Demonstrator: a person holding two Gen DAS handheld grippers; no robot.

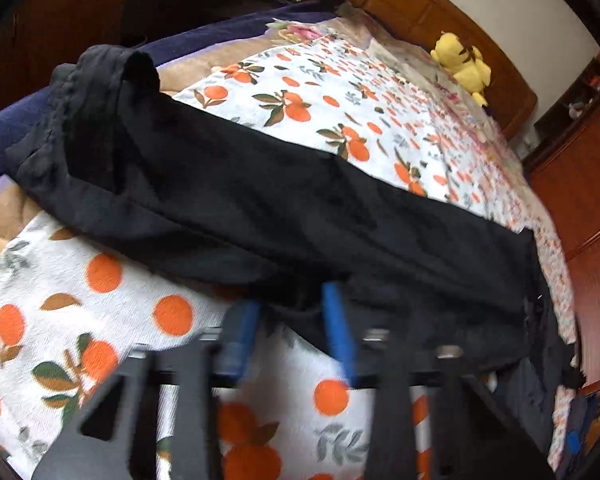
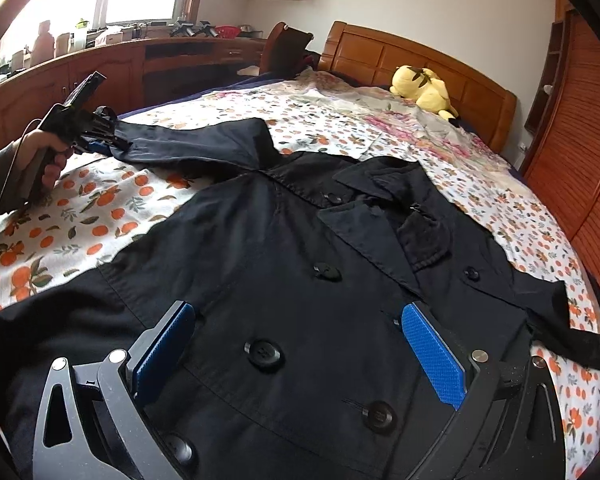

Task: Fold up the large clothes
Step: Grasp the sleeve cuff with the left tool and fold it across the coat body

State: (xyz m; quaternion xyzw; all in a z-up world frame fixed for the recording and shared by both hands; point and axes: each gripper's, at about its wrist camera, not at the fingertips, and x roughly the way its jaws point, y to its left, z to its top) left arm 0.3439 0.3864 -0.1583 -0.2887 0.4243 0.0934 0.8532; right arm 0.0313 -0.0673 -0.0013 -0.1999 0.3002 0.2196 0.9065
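Note:
A black double-breasted coat [image 2: 284, 248] lies face up on the bed, collar toward the headboard. One sleeve [image 1: 260, 200] stretches out sideways, its cuff [image 1: 100, 92] at the far left of the left wrist view. My left gripper [image 1: 290, 304] sits at the near edge of that sleeve, its blue pads [image 1: 240, 332] narrowed with a fold of black cloth between the tips. The right wrist view shows a hand holding this left gripper [image 2: 112, 142] at the sleeve's end. My right gripper [image 2: 300, 354] stands wide open low over the coat's buttoned front, with nothing pinched.
The bedsheet [image 2: 100, 208] has an orange-fruit print. A yellow plush toy [image 2: 424, 88] rests against the wooden headboard [image 2: 400, 52]. A wooden cabinet [image 2: 60, 80] lines the left side and a slatted wardrobe [image 2: 580, 160] the right. The coat's other sleeve [image 2: 556, 320] trails right.

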